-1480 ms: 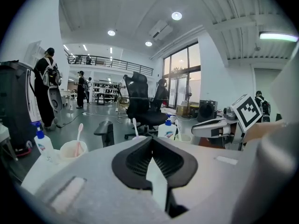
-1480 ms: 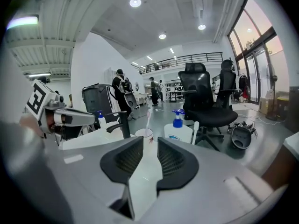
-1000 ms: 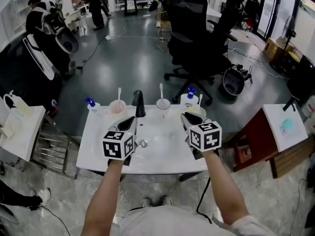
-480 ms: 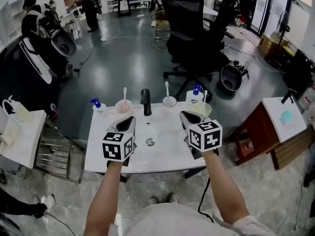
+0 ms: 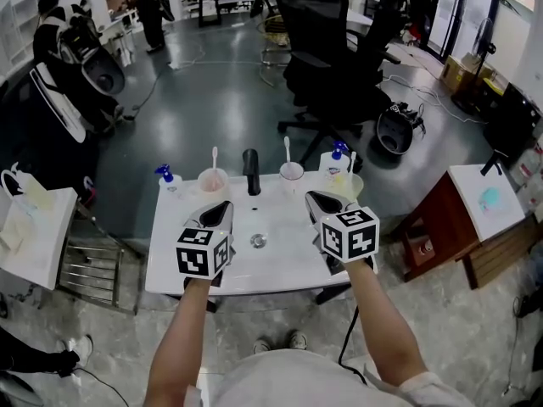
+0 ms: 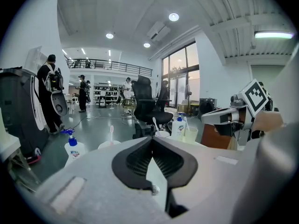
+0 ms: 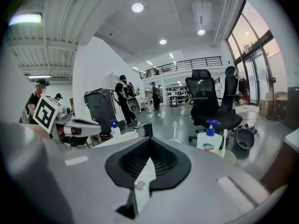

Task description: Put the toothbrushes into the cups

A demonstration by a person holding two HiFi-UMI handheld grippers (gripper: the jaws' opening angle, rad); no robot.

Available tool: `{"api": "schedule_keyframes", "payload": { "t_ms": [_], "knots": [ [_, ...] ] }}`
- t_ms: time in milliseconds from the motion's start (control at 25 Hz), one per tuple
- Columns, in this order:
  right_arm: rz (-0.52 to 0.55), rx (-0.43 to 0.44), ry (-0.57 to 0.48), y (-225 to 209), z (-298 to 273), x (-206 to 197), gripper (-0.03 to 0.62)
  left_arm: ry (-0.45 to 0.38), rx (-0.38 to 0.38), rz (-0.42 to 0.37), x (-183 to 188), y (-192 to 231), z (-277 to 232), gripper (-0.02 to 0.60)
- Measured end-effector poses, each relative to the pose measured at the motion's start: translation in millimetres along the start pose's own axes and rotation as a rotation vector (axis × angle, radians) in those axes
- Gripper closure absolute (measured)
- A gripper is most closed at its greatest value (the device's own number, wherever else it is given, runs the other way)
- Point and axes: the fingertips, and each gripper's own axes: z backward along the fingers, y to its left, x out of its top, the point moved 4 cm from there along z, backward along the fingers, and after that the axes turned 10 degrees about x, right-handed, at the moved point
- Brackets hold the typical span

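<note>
As the left hand-held gripper (image 5: pixel 226 204) and right hand-held gripper (image 5: pixel 310 196) are pressed together, empty, toothbrushes (image 5: pixel 215 159) are seen upright in cups (image 5: pixel 213 182) at the far edge of the bench (image 5: pixel 280 259); light, stiff and slick, they are judged best pinched mid-handle.

Tally: three cups (image 5: pixel 213 181) (image 5: pixel 291 173) (image 5: pixel 348 186), three brushes (image 5: pixel 215 155) (image 5: pixel 287 147) (image 5: pixel 353 161).
One brush per cup: one pink cup, one white, one yellowish; also two soap bottles (image 5: pixel 167 183) (image 5: pixel 334 161), one faucet (image 5: pixel 250 170), one drain (image 5: pixel 258 241).
</note>
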Motion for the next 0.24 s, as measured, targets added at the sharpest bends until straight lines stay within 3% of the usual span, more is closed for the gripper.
{"api": "schedule_keyframes", "payload": {
  "t_ms": [240],
  "knots": [
    [0.003, -0.001, 0.002, 4.0, 2.7, -3.1, 0.591, 0.002, -0.007, -0.001, -3.0, -2.4, 3.8, 0.577]
  ]
}}
